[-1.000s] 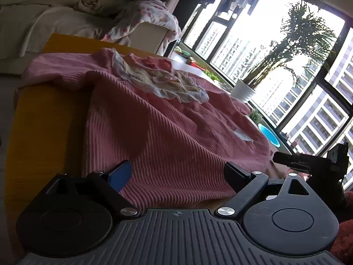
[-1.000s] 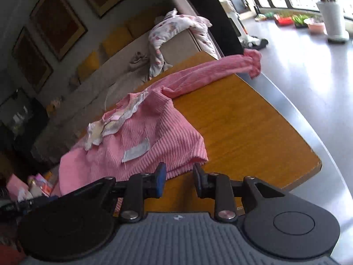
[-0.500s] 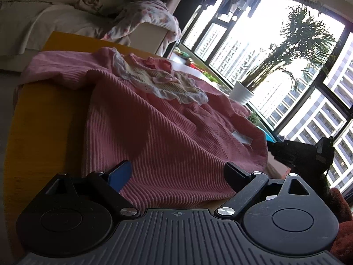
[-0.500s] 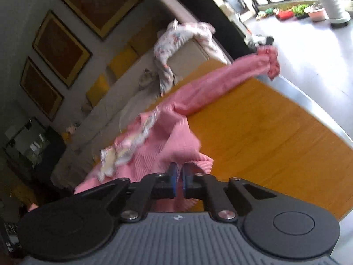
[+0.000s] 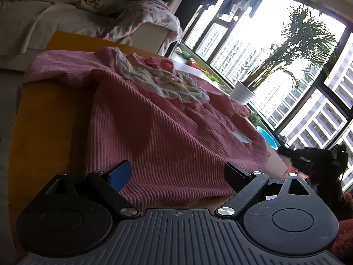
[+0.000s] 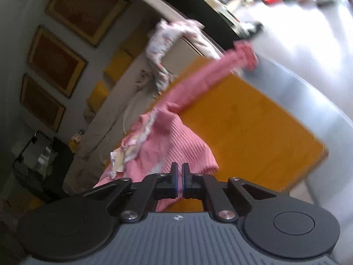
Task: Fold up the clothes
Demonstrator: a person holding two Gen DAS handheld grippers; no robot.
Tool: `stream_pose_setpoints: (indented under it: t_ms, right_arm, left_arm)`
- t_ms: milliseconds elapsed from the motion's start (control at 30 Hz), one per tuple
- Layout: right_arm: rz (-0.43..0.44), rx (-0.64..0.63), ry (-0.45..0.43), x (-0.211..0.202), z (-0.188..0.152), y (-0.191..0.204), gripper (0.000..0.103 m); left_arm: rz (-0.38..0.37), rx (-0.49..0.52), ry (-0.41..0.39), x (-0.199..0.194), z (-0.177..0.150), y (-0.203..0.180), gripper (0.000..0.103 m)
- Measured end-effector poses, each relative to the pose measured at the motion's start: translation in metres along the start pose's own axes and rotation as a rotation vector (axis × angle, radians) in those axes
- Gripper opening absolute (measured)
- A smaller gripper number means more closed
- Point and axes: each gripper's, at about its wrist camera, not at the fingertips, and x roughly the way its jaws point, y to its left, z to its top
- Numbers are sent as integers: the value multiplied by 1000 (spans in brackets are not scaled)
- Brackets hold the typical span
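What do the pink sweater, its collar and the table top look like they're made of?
Pink sweater: soft ribbed knit, matte; fine parallel ridges run across it, and it drapes in folds. Collar: thin pale cloth with a frilled, lace-like edge; the fibre is unclear. Table top: smooth orange-brown surface, probably wood or laminate; the blur hides any grain.

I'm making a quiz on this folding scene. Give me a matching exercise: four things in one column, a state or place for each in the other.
1. left claw
2. right claw
3. pink top
4. flowered cloth

a. draped over the sofa arm
b. open, over the hem
c. spread on the orange table
d. shut on the hem

Pairs: 1-b, 2-d, 3-c, 4-a
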Motion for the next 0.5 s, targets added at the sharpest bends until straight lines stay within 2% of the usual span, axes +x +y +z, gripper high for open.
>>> stream_pose_setpoints:
  t_ms: [100,233,300,367,500]
  right_arm:
    - [-22,70,26,14,-4,-8,4]
    - [-74,88,28,18,-7,-4,4]
    - [-103,87,12,15,-8,-1,8]
    - [-107,111,2,13,-9,-3,13]
    - [-103,147,-17,15,-8,-6,13]
  left_arm:
    - [1,-1,-1,1,0,-1,95]
    - [-1,-5,-4,0,0,0,95]
    - [-4,-6,-4,1,0,0,96]
    - [-7,-3,-3,1,0,0,97]
    - [-12,-1,-3,1,0,-1,98]
